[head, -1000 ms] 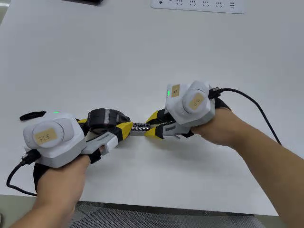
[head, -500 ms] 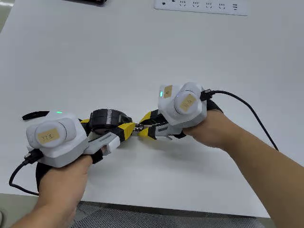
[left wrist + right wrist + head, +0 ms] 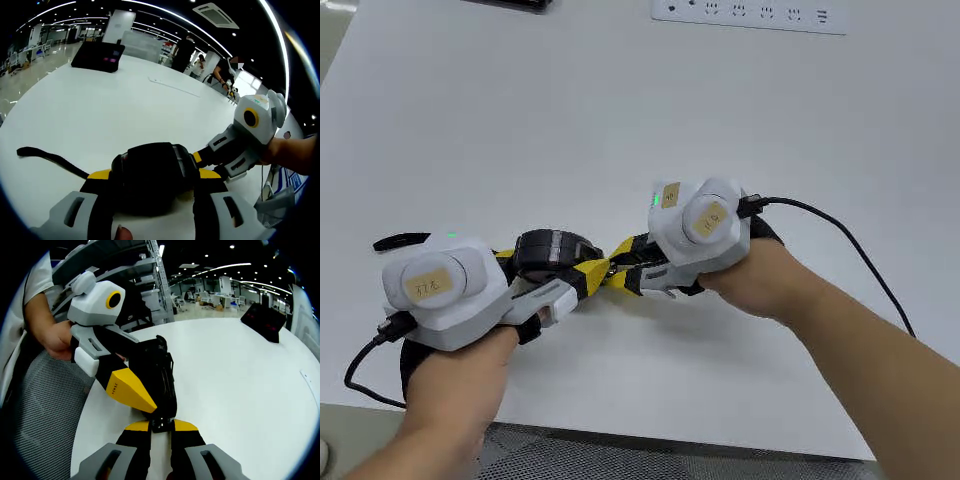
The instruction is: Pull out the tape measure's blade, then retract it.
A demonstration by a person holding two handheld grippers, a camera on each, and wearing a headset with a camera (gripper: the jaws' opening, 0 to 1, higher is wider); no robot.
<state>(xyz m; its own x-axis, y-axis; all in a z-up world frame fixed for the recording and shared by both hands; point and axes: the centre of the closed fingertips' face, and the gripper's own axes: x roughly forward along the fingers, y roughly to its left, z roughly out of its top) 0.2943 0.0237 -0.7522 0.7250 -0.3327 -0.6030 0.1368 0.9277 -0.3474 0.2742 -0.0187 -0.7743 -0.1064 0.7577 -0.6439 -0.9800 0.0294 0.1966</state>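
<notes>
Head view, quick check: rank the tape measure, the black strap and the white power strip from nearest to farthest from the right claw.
1. tape measure: just left of the right claw, which is closed at its blade end.
2. black strap: lying far off to the left.
3. white power strip: up at the far edge, at the top of the view.

Your left gripper (image 3: 155,189) has its jaws closed on the black tape measure (image 3: 150,165), whose dark strap (image 3: 50,157) lies off to the left on the white table (image 3: 100,105). At the right, your hand (image 3: 292,152) holds the right gripper (image 3: 200,159), its tips right up against the tape measure. A black device (image 3: 97,55) sits at the table's far end.
</notes>
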